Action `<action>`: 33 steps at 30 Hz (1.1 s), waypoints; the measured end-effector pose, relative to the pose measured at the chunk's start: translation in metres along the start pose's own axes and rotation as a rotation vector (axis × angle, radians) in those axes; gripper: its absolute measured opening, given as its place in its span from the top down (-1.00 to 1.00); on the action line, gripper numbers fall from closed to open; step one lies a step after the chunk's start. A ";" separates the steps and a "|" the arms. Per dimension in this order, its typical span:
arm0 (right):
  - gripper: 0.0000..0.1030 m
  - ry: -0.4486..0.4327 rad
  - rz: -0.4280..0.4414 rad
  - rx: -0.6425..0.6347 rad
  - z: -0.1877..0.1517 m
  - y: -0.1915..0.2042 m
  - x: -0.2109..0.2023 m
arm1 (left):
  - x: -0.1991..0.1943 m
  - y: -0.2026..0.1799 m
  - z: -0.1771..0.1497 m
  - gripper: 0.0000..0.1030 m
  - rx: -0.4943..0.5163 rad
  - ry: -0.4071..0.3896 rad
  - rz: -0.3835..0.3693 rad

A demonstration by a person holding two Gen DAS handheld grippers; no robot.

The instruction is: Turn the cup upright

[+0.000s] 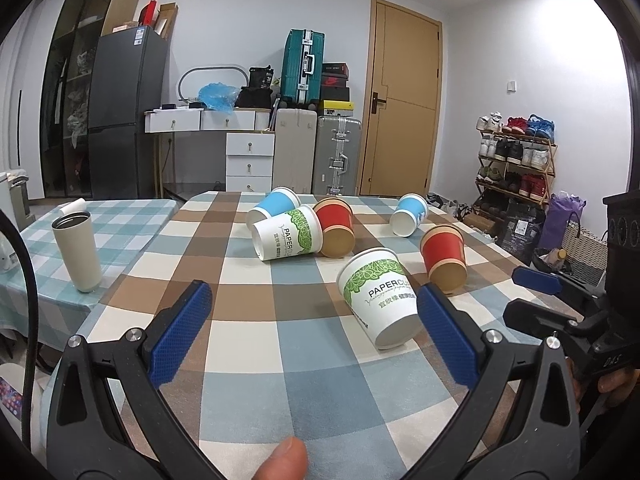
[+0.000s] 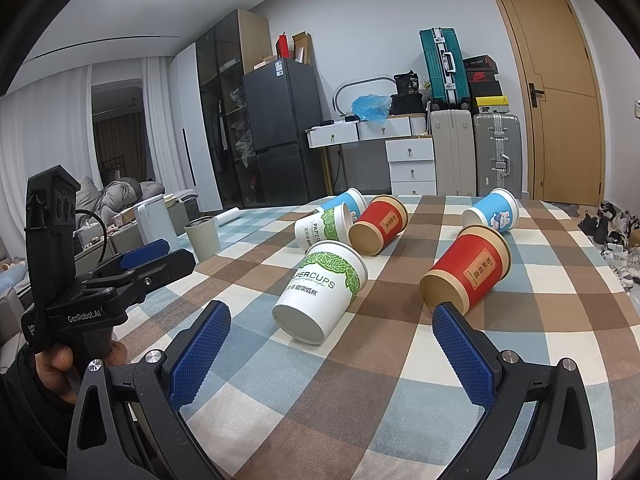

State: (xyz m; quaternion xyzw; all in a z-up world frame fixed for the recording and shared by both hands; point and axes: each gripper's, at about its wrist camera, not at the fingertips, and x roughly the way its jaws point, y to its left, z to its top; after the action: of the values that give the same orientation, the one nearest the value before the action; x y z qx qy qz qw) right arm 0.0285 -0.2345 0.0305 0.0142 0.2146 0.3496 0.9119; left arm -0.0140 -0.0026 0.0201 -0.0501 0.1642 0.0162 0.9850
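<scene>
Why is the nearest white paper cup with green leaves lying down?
The nearest white paper cup with green leaves is tipped on its side: its base faces the camera. Why it fell, cannot tell.

table (image 2: 380,400): checked cloth | on it: six paper cups (image 2: 320,296) on their sides | adjoining table: upright tumbler (image 1: 78,250)

Home: fridge (image 1: 128,112), suitcases (image 1: 302,66), shoe rack (image 1: 516,160).

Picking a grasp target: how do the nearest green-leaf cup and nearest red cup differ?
The green-leaf cup is white with leaf print; the red cup has tan bands. The green-leaf cup lies left of centre, the red cup right. Both lie on their sides, bases toward the cameras, untouched.
</scene>
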 end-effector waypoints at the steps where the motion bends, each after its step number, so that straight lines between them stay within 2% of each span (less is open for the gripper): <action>1: -1.00 0.000 0.000 0.000 0.000 0.000 0.000 | 0.000 0.000 0.000 -0.98 0.000 0.002 0.000; 13: -1.00 0.000 0.000 -0.001 0.000 0.000 0.000 | 0.005 -0.002 -0.001 -0.98 0.037 0.042 0.021; 33: -1.00 0.001 -0.003 0.001 0.000 0.000 0.000 | 0.009 -0.009 -0.005 -0.98 0.062 0.045 0.009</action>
State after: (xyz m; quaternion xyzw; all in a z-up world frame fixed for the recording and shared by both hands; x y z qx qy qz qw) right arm 0.0289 -0.2342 0.0307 0.0143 0.2152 0.3481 0.9123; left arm -0.0067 -0.0119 0.0135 -0.0192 0.1871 0.0144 0.9820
